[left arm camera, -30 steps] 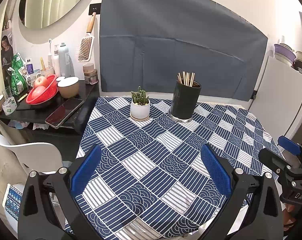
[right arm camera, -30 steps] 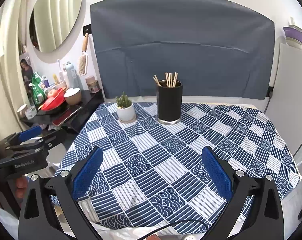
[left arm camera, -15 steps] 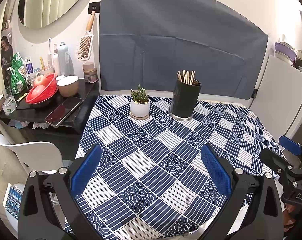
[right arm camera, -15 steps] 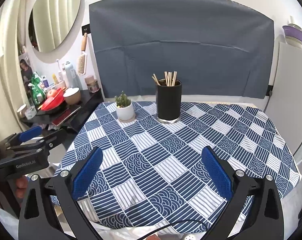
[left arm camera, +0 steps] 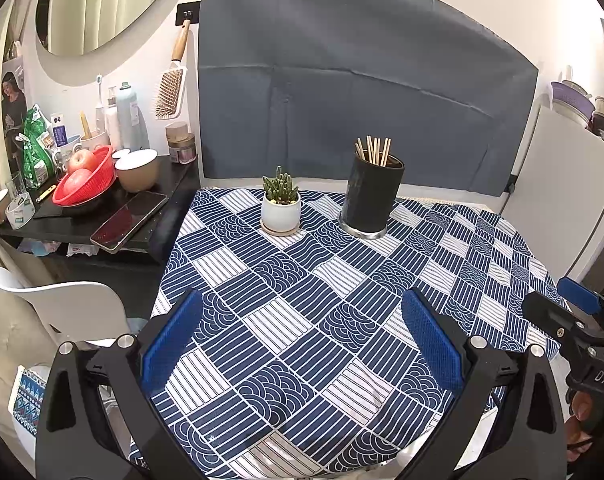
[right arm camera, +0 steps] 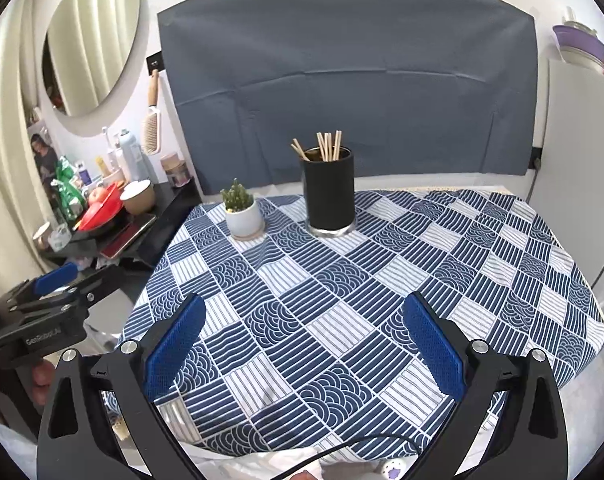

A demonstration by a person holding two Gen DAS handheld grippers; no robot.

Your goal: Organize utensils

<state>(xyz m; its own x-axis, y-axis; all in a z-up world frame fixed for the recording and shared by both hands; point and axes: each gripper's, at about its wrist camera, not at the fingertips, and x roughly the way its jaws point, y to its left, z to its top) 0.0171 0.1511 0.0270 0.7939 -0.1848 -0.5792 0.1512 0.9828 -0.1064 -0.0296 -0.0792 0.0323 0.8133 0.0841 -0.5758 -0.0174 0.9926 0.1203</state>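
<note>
A black cylindrical holder [left arm camera: 370, 197] [right arm camera: 329, 194] stands upright at the far middle of the table, with several wooden chopsticks [left arm camera: 373, 150] [right arm camera: 326, 146] sticking out of its top. My left gripper [left arm camera: 302, 340] is open over the near edge of the table, with nothing between its blue pads. My right gripper [right arm camera: 303, 338] is open too, also near the front edge and empty. Each gripper shows at the side of the other's view. No loose utensils lie on the cloth.
A small cactus in a white pot [left arm camera: 281, 206] [right arm camera: 242, 212] sits left of the holder. A blue patterned cloth [left arm camera: 341, 300] covers the table. A black side shelf [left arm camera: 102, 224] at the left carries a red basket, a bowl and a phone. A white chair [left arm camera: 62, 304] stands below it.
Both views have pulled back slightly from the table. The holder and plant have not moved. Both grippers stay open.
</note>
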